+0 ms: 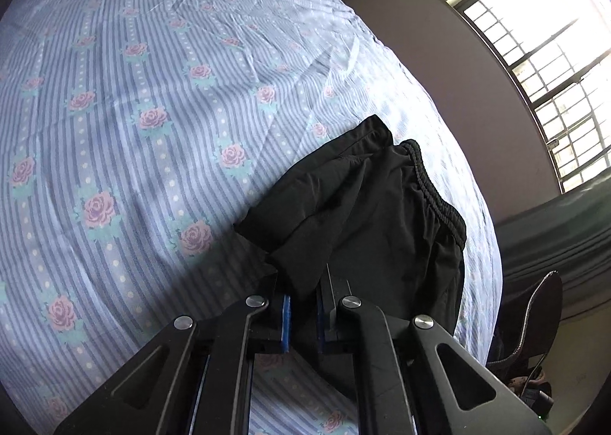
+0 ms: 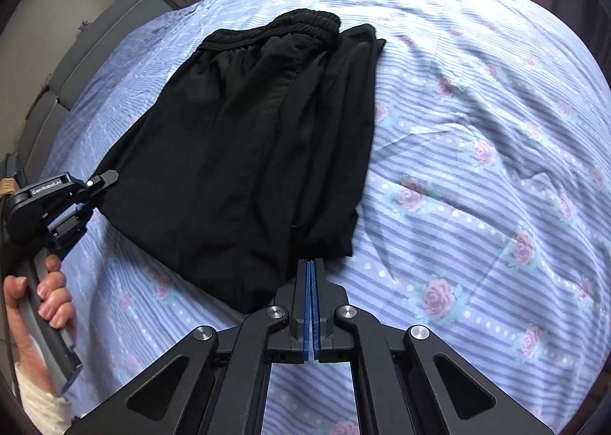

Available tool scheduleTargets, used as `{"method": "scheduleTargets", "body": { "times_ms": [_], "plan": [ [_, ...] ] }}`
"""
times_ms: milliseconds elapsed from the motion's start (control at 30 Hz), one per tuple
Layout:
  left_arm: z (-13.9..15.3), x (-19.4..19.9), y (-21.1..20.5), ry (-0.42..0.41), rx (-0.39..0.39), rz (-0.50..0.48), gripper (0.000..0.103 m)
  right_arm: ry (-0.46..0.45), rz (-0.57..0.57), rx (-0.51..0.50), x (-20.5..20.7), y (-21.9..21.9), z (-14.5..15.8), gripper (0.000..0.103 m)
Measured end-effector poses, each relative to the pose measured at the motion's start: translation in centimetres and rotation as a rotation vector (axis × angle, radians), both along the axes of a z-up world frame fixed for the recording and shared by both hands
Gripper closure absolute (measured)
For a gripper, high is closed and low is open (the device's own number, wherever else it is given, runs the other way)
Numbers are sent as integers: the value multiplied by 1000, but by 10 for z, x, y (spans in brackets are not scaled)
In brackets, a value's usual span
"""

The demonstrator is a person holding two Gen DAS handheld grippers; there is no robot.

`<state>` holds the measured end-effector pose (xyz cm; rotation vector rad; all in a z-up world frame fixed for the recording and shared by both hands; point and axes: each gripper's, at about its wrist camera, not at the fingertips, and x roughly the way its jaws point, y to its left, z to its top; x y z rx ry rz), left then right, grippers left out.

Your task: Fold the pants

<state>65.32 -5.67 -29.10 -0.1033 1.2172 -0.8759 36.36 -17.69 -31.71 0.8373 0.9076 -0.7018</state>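
**Black pants gripped at the near edge on a floral bed**

The black pants (image 2: 252,137) are laid folded on the bed (image 2: 477,206), which is covered with a blue striped sheet printed with roses. The elastic waistband (image 2: 305,24) is turned to the far side. In the right wrist view, the right gripper (image 2: 310,271) is seen with its blue-padded fingers (image 2: 303,305) pressed together at the near hem of the pants; whether cloth is pinched there cannot be told. The left gripper (image 1: 303,295) is clenched on a fold of the pants, with cloth caught between the pads. A barred window (image 1: 542,65) is seen beyond the bed.
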Motion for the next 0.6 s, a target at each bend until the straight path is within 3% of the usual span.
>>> {"method": "scheduleTargets", "body": {
  "times_ms": [33,133,200,267,300,367,433,500,533,600],
  "plan": [
    [3,-3,-1,-24,7,-16,92,17,-19,1,-6,-1,-1,101],
    [3,-8,-7,-53,44,-43,92,-73,-46,90,-19,-4,-5,101],
    [0,-4,-4,-29,34,-33,92,-123,-48,123,-18,-3,-2,92],
    [-5,1,0,12,16,-13,92,-151,-17,125,-10,-2,4,56],
    [-6,3,1,21,14,-11,92,-142,-12,99,-5,0,7,56],
    [-7,2,1,16,27,-17,92,-121,4,74,7,-1,5,56],
    [-7,1,0,6,34,-22,92,-116,18,110,19,-8,-4,57],
    [-7,0,0,7,32,-22,92,-84,35,97,28,-11,-8,79],
    [-6,-1,2,11,22,-20,92,-35,50,67,32,-12,-8,99],
    [-4,-1,5,26,-10,-22,92,-14,64,43,28,-13,-4,100]
  ]
}}
